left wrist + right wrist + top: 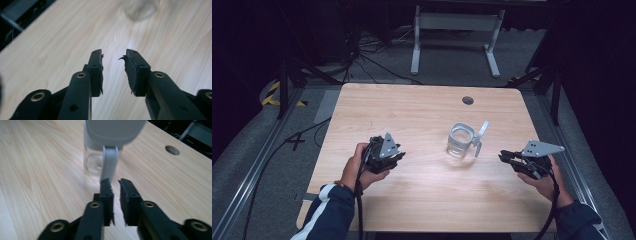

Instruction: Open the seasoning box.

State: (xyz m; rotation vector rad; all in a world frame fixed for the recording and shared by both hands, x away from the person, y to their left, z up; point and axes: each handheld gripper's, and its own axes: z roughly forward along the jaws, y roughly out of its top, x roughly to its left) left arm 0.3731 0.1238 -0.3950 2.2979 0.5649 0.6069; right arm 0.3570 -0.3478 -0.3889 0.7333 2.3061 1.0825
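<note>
A clear jar point(460, 141) stands upright near the middle of the wooden table point(422, 110), its grey flip lid point(482, 131) hanging open on the right side. My left gripper point(400, 156) is held low over the table to the jar's left. In the left gripper view its jaws point(113, 56) stand apart with bare wood between them, and the jar point(141, 8) is blurred far ahead. My right gripper point(503, 156) is to the jar's right, pointing at it. Its jaws point(114, 181) show a narrow gap holding nothing, just short of the lid's grey strap point(109, 162).
A round cable hole point(467, 100) sits in the table near its far edge, also in the right gripper view point(172, 150). A white frame point(457, 35) stands on the floor beyond the table. Cables point(297, 140) run along the floor at left.
</note>
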